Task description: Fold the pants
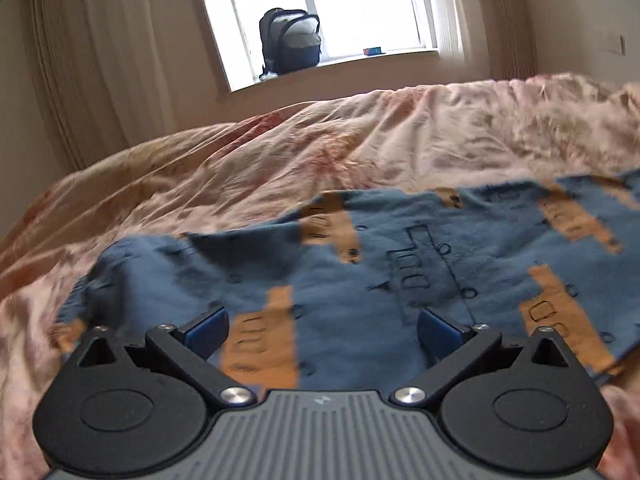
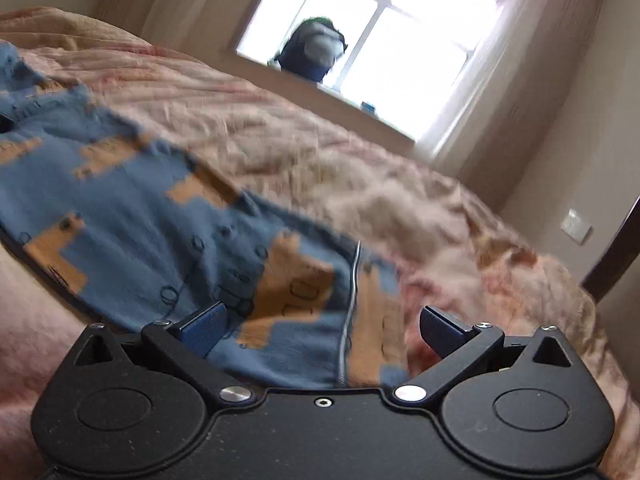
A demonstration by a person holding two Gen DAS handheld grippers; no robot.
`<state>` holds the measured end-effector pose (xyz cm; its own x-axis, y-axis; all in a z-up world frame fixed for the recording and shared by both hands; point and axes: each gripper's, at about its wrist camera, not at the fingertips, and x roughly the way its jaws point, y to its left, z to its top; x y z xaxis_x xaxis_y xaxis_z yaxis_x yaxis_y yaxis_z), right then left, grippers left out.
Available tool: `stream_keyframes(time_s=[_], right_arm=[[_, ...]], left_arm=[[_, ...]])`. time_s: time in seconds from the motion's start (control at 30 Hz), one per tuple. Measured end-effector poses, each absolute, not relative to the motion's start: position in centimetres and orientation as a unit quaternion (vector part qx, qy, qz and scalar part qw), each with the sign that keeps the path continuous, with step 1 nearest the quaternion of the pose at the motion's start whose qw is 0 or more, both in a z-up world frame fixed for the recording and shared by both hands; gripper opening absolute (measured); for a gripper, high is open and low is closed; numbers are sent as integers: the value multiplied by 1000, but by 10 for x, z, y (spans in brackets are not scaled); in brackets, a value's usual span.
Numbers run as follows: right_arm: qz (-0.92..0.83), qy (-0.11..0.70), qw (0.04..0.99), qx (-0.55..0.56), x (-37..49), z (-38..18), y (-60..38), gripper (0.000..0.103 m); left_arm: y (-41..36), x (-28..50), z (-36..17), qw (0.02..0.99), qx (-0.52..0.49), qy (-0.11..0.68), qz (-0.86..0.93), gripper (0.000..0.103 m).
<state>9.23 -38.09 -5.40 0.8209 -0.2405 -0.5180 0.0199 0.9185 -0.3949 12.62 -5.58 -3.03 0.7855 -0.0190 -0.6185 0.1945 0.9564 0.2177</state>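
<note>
Both cameras sit low, just above the bed (image 1: 280, 152), each looking forward between its own jaws toward the window (image 1: 320, 12) on the far wall. The left view faces the window nearly square, close over the pants (image 1: 400, 272). The right view is tilted, so the window (image 2: 380, 40) leans, and it looks over one end of the pants (image 2: 140, 232). Both share the pants, the bed, the window and the backpack (image 1: 290, 40) on its sill.

Black claws (image 1: 323, 330) (blue pads (image 1: 208, 330))
</note>
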Motion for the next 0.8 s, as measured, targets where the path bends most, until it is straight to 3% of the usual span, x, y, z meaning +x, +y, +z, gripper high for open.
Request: stream_keyframes(time_s=[0.1,0.27,0.4,0.53,0.67,0.8], right_arm=[[-72,273,938,-200,97,-27,-378,102],[103,282,918,-257,144,22,-320,102],[244,342,868,-265,208,53,-243,102],[315,420,811,-260,266,67,-142,102],[374,461,787,-167,318,61,-54,100],[432,469,769,-56,360,40,8,86]], left_arm=[[-26,112,0,934,102,337,-64,103],[37,96,27,956,46,288,22,103],[85,112,17,944,8,299,137,103],[126,124,4,936,-47,317,142,103],[155,127,-8,917,-133,346,149,103],[167,123,-18,911,-189,346,118,103]])
